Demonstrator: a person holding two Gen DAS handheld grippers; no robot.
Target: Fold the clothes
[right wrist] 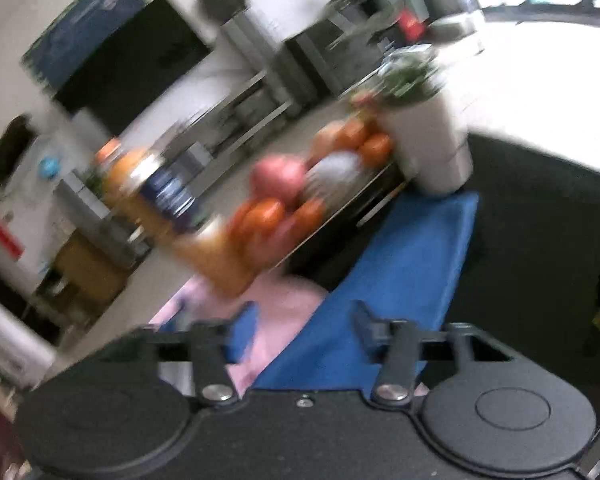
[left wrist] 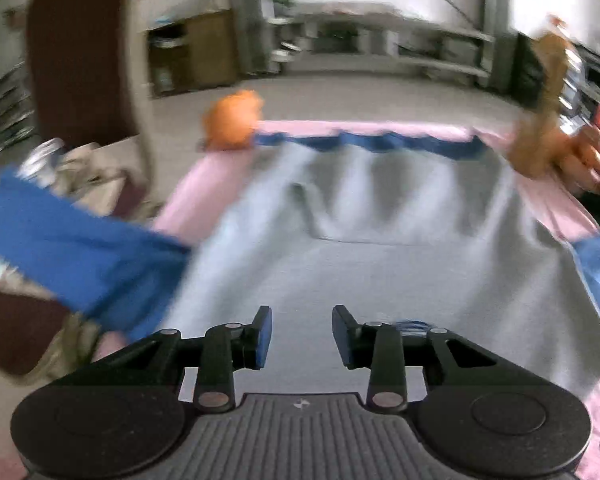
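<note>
A grey sweatshirt (left wrist: 380, 248) with a blue hem band (left wrist: 372, 142) and blue sleeves lies spread on a pink cloth (left wrist: 204, 184). Its left blue sleeve (left wrist: 76, 248) stretches off to the left. My left gripper (left wrist: 302, 328) hovers open just above the garment's near part, nothing between its fingers. In the right wrist view the other blue sleeve (right wrist: 404, 272) runs forward over the pink cloth (right wrist: 284, 308). My right gripper (right wrist: 304, 328) is open above it; the sleeve passes under the right finger. Both views are blurred by motion.
An orange plush ball (left wrist: 232, 120) sits at the far left corner of the pink cloth. A tray of fruit (right wrist: 300, 200), an orange juice bottle (right wrist: 172, 208) and a white plant pot (right wrist: 432, 148) stand on the right. A dark chair (left wrist: 80, 52) stands left.
</note>
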